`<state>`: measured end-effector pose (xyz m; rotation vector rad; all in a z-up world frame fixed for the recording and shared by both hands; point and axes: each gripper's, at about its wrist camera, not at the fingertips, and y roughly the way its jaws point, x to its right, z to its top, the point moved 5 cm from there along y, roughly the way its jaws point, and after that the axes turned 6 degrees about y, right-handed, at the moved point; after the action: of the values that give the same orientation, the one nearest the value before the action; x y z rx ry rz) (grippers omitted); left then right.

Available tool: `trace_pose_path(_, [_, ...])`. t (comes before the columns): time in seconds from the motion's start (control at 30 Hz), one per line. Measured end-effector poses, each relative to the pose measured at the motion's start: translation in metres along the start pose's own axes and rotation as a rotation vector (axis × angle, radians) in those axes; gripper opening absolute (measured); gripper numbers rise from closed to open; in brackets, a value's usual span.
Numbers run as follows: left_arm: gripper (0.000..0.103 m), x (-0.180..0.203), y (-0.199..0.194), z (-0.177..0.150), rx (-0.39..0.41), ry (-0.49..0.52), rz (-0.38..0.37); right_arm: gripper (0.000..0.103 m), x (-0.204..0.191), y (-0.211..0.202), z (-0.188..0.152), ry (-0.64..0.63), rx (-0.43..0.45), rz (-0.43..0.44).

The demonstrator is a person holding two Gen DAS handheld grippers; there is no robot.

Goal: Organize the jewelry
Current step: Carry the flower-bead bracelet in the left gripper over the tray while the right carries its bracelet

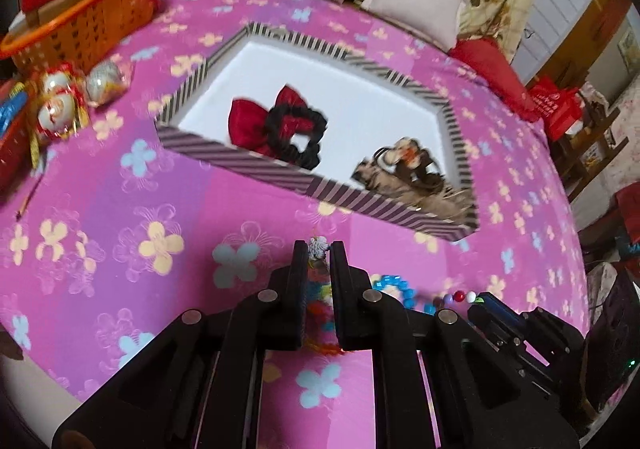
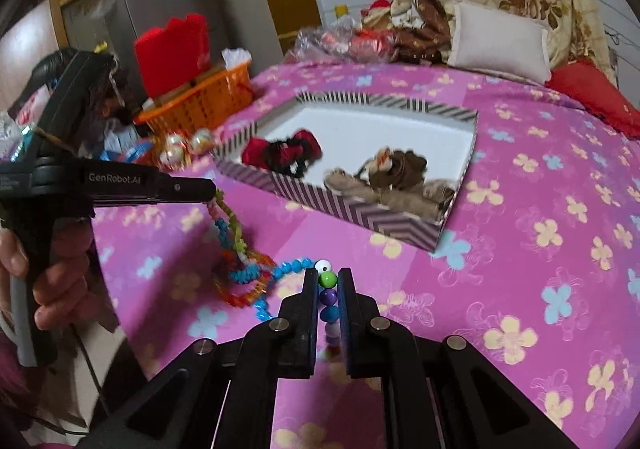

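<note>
My left gripper (image 1: 318, 253) is shut on a multicolour chip necklace (image 2: 236, 241), which hangs from its tip (image 2: 212, 191) down to the pink flowered bedspread (image 1: 120, 209). My right gripper (image 2: 327, 278) is shut on a string of round beads (image 2: 328, 280), white, green, purple and blue, and it also shows at the lower right of the left wrist view (image 1: 480, 299). A blue bead bracelet (image 2: 292, 266) lies between them. Beyond stands a striped box (image 1: 260, 169) with a white inside. It holds a red bow with a black scrunchie (image 1: 280, 121) and brown hair ties (image 1: 404, 169).
An orange basket (image 1: 80, 21) and shiny ornaments (image 1: 60, 101) crowd the bed's left edge. A white pillow (image 1: 416, 5) and a red cushion (image 1: 496, 77) lie behind the box. A person's hand (image 2: 52, 281) grips the left tool's handle.
</note>
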<state>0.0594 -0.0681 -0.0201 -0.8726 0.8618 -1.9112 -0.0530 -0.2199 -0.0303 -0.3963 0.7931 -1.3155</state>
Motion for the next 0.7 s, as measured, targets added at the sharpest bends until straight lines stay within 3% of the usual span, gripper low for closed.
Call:
trace_pose_path(0.37, [0.01, 0.022, -0.051, 0.016, 0.097, 0.04, 0.015, 0.009, -0.013, -0.037, 0.02, -0.016, 0.068, 0.018])
trace_pose_path(0.7, [0.01, 0.029, -0.063, 0.025, 0.132, 0.068, 0.06, 0.009, -0.015, -0.042, 0.03, -0.037, 0.08, 0.011])
